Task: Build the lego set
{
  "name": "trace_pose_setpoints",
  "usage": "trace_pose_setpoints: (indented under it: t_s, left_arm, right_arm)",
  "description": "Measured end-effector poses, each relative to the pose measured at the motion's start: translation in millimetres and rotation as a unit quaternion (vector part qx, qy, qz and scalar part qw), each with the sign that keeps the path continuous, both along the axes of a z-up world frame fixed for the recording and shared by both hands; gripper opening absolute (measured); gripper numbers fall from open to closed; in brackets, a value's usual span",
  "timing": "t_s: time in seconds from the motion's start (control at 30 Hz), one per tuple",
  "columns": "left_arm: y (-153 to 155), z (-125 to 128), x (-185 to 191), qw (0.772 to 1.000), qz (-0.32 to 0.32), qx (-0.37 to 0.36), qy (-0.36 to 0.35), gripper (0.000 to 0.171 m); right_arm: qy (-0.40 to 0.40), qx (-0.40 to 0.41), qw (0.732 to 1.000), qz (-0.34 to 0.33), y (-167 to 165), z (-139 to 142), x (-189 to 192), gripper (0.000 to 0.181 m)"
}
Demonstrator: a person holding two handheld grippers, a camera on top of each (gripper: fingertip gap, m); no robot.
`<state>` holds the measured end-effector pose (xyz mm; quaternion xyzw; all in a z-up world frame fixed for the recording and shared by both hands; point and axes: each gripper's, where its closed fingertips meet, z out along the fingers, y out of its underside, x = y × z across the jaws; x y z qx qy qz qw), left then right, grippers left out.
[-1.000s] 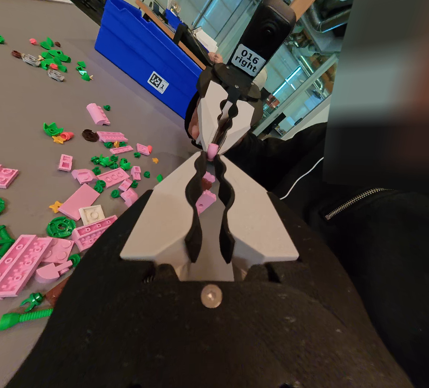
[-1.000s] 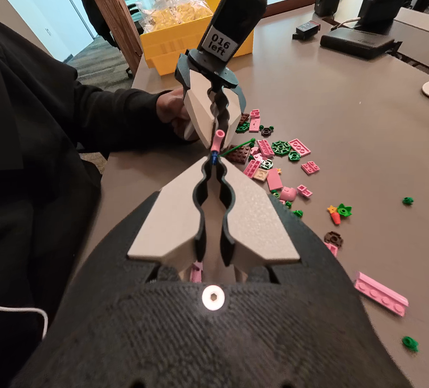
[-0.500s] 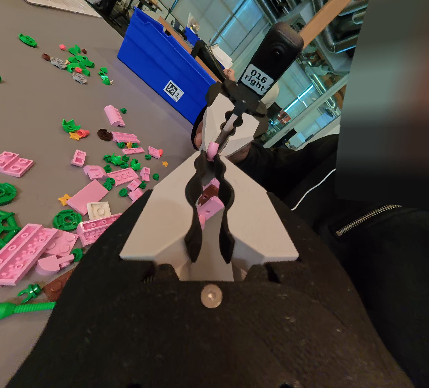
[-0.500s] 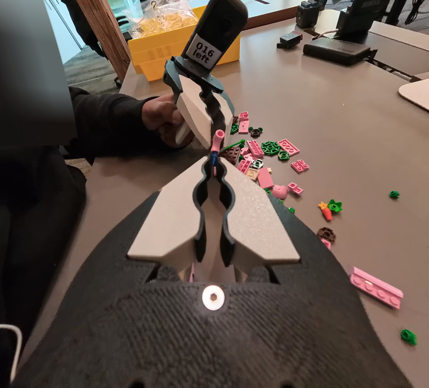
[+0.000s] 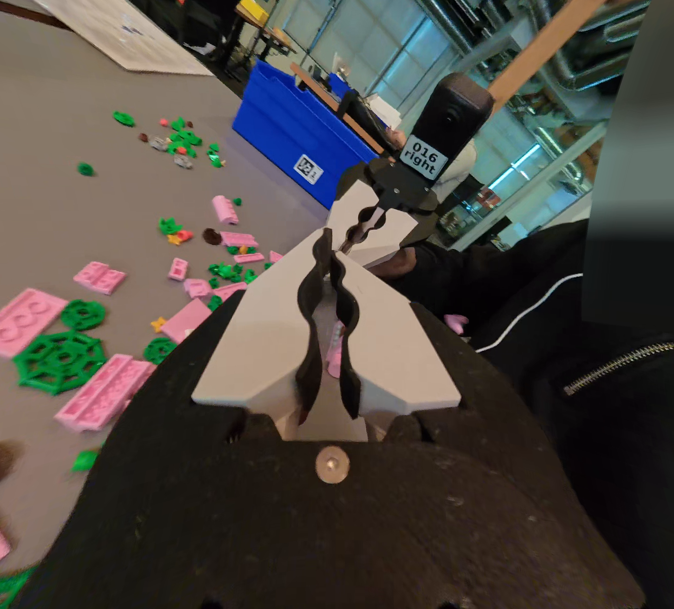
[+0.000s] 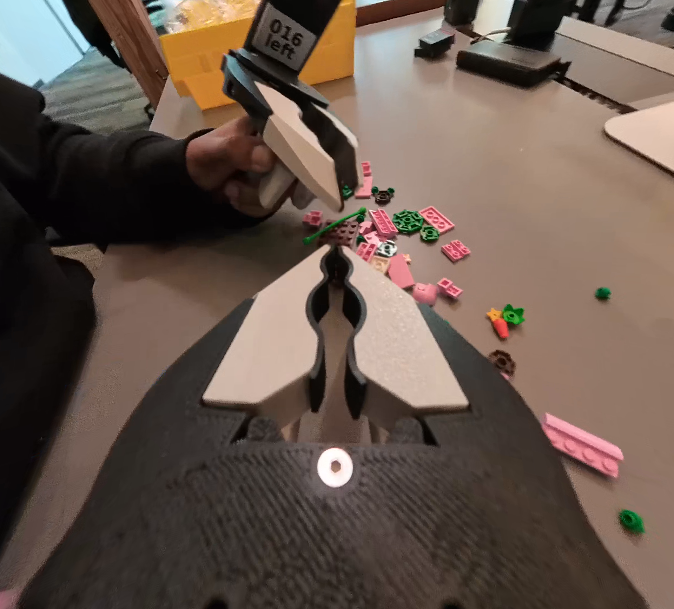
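Note:
Loose pink, green and brown Lego pieces point(image 5: 204, 285) lie scattered on the grey table point(image 5: 73, 117). My left gripper point(image 5: 328, 245) is shut, and no piece shows between its tips. In the right wrist view it point(image 6: 341, 205) hangs tilted just above the pile, beside a thin green stem point(image 6: 335, 226) that lies over a brown plate point(image 6: 344, 232). My right gripper point(image 6: 333, 249) is shut above the near side of the pile, and nothing shows in its tips. In the left wrist view it point(image 5: 348, 243) sits close behind my left tips. A small pink piece point(image 5: 456, 322) lies by the dark jacket.
A blue bin point(image 5: 291, 139) stands behind the pile in the left wrist view. A yellow bin point(image 6: 204, 55) and black devices point(image 6: 510, 62) stand at the table's far side. A long pink brick point(image 6: 581, 449) and a green web disc point(image 6: 407, 222) lie on the table. Left and right tips are no more than a few centimetres apart.
The pink tube held between the two grippers' tips is no longer in view. The grippers have drawn apart, and my left gripper has swung down toward the pile.

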<state>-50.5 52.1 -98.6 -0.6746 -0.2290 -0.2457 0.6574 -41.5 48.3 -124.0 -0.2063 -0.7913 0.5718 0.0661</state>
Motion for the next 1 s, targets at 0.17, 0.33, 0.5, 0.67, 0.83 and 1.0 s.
trace_pose_setpoints:
  t_s: [0.17, 0.33, 0.5, 0.67, 0.83, 1.0]
  left_arm:
    - [-8, -7, -11, 1.0, 0.023, -0.012, -0.001, 0.0]
    - [-7, -6, -9, 0.999, 0.022, -0.018, 0.019, 0.0]
    - [-10, -3, -9, 0.999, 0.022, -0.015, 0.035, 0.0]
    - [-12, 2, -8, 0.997, 0.026, -0.02, 0.076, 0.001]
    - [-20, 11, -13, 0.993, 0.049, -0.019, 0.105, 0.017]
    - [-31, 15, -20, 0.985, 0.085, -0.036, 0.148, 0.033]
  right_arm:
    - [-0.031, 0.014, 0.999, -0.042, 21, -10, -20, 0.0]
    - [-0.019, -0.009, 0.998, -0.053, 34, 0, -27, 0.0]
    - [-0.003, -0.018, 0.998, -0.056, 42, 6, -30, 0.0]
    - [0.031, -0.02, 0.996, -0.082, 56, 19, -36, 0.0]
    - [0.056, -0.011, 0.991, -0.124, 83, 30, -35, 0.021]
    - [0.009, 0.035, 0.986, -0.165, 108, -1, 7, 0.05]
